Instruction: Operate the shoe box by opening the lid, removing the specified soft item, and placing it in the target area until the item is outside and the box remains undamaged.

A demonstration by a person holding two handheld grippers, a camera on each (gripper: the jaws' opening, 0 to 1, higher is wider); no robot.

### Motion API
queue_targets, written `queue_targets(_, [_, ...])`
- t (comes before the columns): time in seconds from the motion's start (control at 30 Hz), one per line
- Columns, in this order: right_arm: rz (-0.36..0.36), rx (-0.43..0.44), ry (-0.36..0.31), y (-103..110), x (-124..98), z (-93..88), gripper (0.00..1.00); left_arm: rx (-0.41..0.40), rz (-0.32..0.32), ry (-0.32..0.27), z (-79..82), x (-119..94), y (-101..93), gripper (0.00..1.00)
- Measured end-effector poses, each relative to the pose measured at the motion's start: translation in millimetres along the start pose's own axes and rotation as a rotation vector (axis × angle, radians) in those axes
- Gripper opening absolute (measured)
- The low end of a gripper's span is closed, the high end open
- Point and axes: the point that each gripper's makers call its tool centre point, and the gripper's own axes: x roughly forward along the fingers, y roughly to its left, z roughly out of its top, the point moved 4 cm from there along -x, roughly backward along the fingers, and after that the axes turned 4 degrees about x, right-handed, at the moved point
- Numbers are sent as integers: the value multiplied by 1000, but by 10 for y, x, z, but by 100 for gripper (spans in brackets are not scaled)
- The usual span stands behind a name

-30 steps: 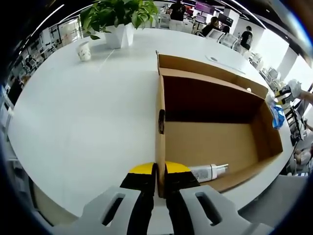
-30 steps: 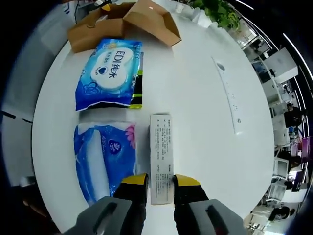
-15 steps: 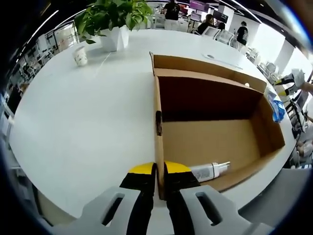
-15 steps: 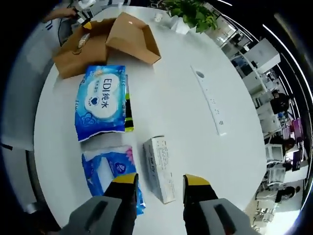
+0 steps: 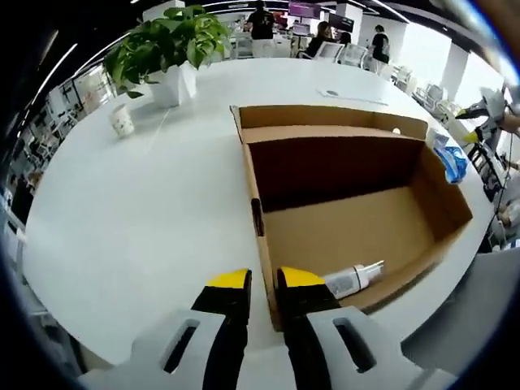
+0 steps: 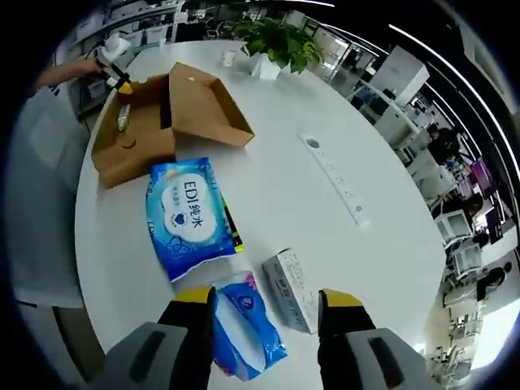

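The open cardboard shoe box (image 5: 349,223) lies ahead of my left gripper (image 5: 264,280). The jaws stand slightly apart on either side of the box's near side wall (image 5: 258,219). A white tube (image 5: 352,279) lies inside the box by its near end. In the right gripper view the same box (image 6: 130,138) sits far off with its lid (image 6: 199,106) raised. My right gripper (image 6: 268,299) is open above a blue tissue pack (image 6: 244,325) and a white carton (image 6: 294,280). A blue wet-wipes pack (image 6: 188,215) lies between them and the box.
A potted plant (image 5: 166,49) and a paper cup (image 5: 122,120) stand at the far left of the white table (image 5: 122,227). A white power strip (image 6: 335,179) lies to the right of the packs. A person's hand (image 6: 77,73) holds the other gripper (image 6: 114,69) at the box.
My left gripper's jaws have parted a little from the box wall they pinched. My right gripper has opened off the white carton and pulled back and up from the table.
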Motion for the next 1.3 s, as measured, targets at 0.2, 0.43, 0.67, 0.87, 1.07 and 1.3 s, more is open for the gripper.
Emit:
queue_targets(0.2, [-9, 98, -68, 159, -144, 60, 60, 64, -20, -14, 98, -167, -49, 13])
queue_targets(0.43, [-16, 185, -138, 386, -307, 125, 67, 199, -84, -14, 230, -303, -91, 17])
queue_targets(0.67, [-5, 277, -194, 624, -429, 190, 77, 303, -194, 10, 391, -358, -202, 20])
queue_targets(0.87, [18, 367, -247, 832, -540, 267, 85, 406, -277, 13, 569, -352, -323, 23])
queue_targets(1.07, [21, 405, -294, 1074, -682, 330, 91, 512, -352, 51, 657, -308, -409, 29])
queue_targets(1.3, [51, 421, -310, 1415, -772, 392, 99, 648, -422, 126, 634, -192, -522, 33])
